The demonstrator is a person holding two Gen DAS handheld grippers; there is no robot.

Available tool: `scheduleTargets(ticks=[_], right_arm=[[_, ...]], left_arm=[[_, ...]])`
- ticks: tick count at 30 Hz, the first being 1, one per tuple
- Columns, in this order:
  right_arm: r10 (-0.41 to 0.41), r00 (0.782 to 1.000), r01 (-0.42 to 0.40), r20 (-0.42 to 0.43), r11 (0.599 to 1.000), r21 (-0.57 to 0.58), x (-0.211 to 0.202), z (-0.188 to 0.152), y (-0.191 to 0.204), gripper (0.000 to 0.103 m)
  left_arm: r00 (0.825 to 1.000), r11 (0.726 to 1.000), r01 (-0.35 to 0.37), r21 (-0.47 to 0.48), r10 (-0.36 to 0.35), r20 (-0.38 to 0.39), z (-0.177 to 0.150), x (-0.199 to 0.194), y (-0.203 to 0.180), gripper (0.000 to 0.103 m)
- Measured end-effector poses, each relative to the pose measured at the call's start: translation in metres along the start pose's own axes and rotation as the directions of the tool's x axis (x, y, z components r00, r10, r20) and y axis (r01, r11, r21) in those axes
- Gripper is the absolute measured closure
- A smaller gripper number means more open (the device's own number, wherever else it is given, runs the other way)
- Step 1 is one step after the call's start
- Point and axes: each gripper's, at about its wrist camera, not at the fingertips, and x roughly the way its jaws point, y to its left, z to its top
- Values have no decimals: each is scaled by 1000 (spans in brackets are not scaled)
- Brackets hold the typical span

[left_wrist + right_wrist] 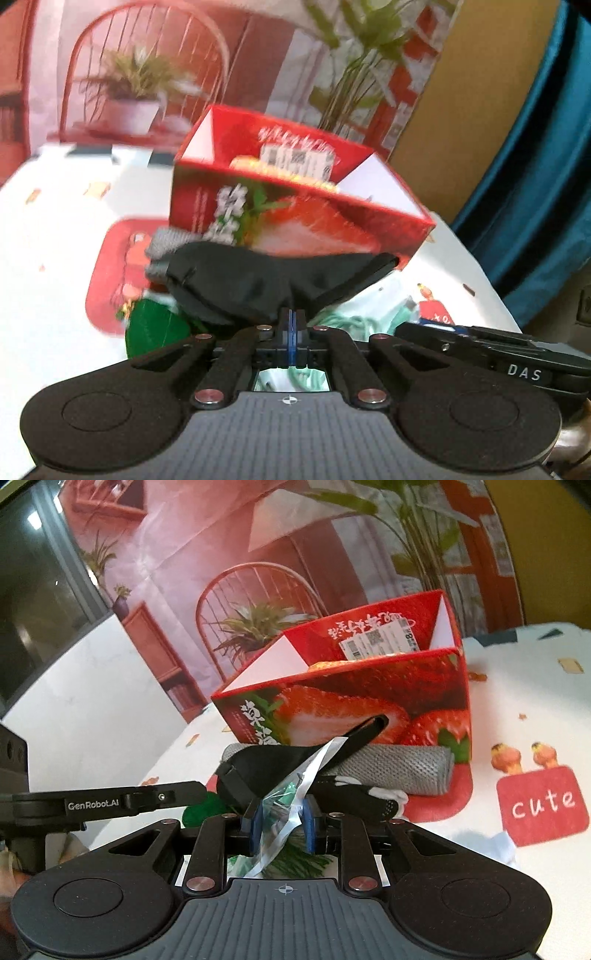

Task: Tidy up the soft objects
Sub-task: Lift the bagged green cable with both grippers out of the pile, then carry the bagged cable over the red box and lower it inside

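Note:
My left gripper (291, 325) is shut on a black eye mask (258, 280) and holds it up in front of the red strawberry box (295, 206). The mask also shows in the right wrist view (280, 760). My right gripper (280, 823) has its jaws partly closed around a clear plastic bag (291, 794) with green contents. A rolled grey towel (406, 768) lies against the box front (369, 709). A black and white glove (365, 795) lies in front of the towel. A green felt piece (155, 328) lies below the mask.
The open box holds something orange under a white label (376, 642). The tablecloth (535, 716) has red "cute" prints. A printed backdrop stands behind. The other gripper's body (110, 801) reaches in from the left; a blue curtain (546, 147) hangs at right.

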Motion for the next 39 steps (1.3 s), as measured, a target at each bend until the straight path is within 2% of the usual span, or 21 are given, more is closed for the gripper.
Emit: scheduleTargets(ticks=[4, 9, 11, 14, 18, 23, 27, 30, 32, 39], right_arm=[[-40, 999, 41, -37, 999, 32, 6, -8, -10, 82], [-79, 993, 91, -84, 984, 156, 13, -26, -43, 83], [-87, 992, 104, -95, 976, 192, 15, -32, -54, 83], [-90, 991, 111, -103, 968, 226, 20, -39, -64, 83], [-78, 992, 101, -103, 963, 249, 22, -44, -71, 82], [-65, 993, 89, -98, 959, 269, 24, -46, -76, 82], [-61, 993, 85, -96, 958, 273, 25, -47, -77, 82], [-61, 994, 86, -95, 958, 275, 25, -47, -77, 82], [-61, 994, 85, -95, 958, 275, 25, -47, -75, 83], [-36, 998, 49, -57, 967, 249, 15, -38, -60, 83]], left_arm=[[996, 998, 18, -67, -24, -90, -16, 17, 11, 101], [983, 995, 40, -93, -56, -177, -31, 41, 14, 90], [979, 995, 40, -92, -57, -198, -35, 49, 14, 79], [973, 993, 53, -110, -76, -220, -36, 59, 14, 69], [964, 989, 62, -133, -94, -249, -38, 72, 16, 69], [956, 972, 97, -214, -151, -253, -37, 79, 19, 70], [953, 972, 107, -209, -161, -259, -37, 85, 11, 72], [956, 979, 102, -179, -146, -256, -35, 85, 3, 77], [962, 981, 92, -169, -131, -240, -33, 81, 2, 85], [981, 982, 95, -161, -119, -150, -26, 50, 8, 90]])
